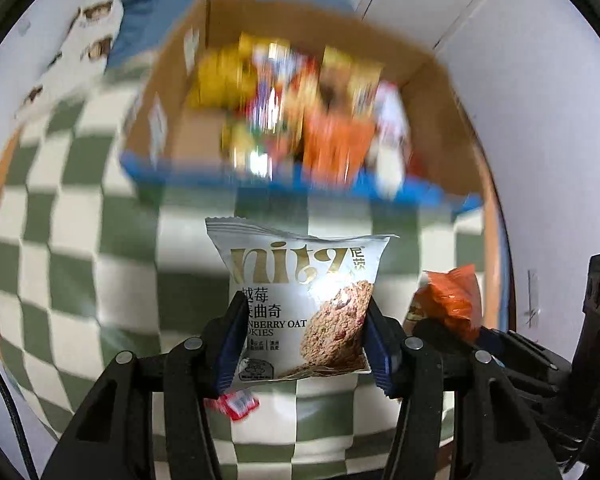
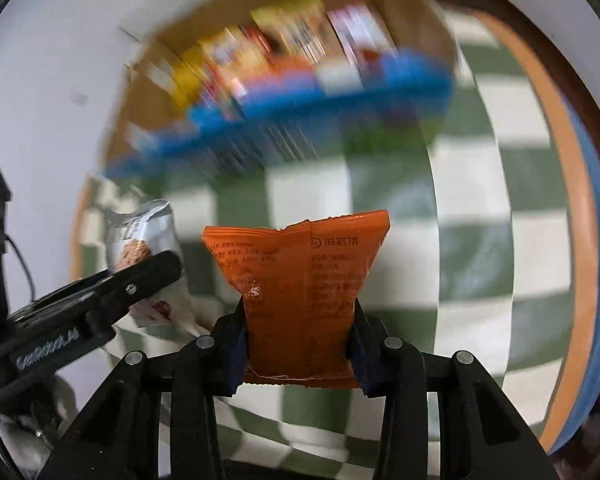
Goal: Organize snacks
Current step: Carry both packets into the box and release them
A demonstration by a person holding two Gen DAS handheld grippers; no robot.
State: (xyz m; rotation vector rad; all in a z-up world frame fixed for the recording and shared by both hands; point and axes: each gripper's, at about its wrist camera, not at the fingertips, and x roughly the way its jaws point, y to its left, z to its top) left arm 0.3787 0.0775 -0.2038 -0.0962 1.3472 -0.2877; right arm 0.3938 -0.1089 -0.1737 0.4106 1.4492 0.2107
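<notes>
Left tool (image 1: pixel 306 334) pinching cookie packet (image 1: pixel 300 300), right tool (image 2: pixel 300 344) pinching orange packet (image 2: pixel 300 280), cardboard box (image 1: pixel 432 84) of snacks beyond

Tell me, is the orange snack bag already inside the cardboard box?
No, the orange snack bag is clamped in the right gripper, held above the checkered cloth, short of the cardboard box.
</notes>
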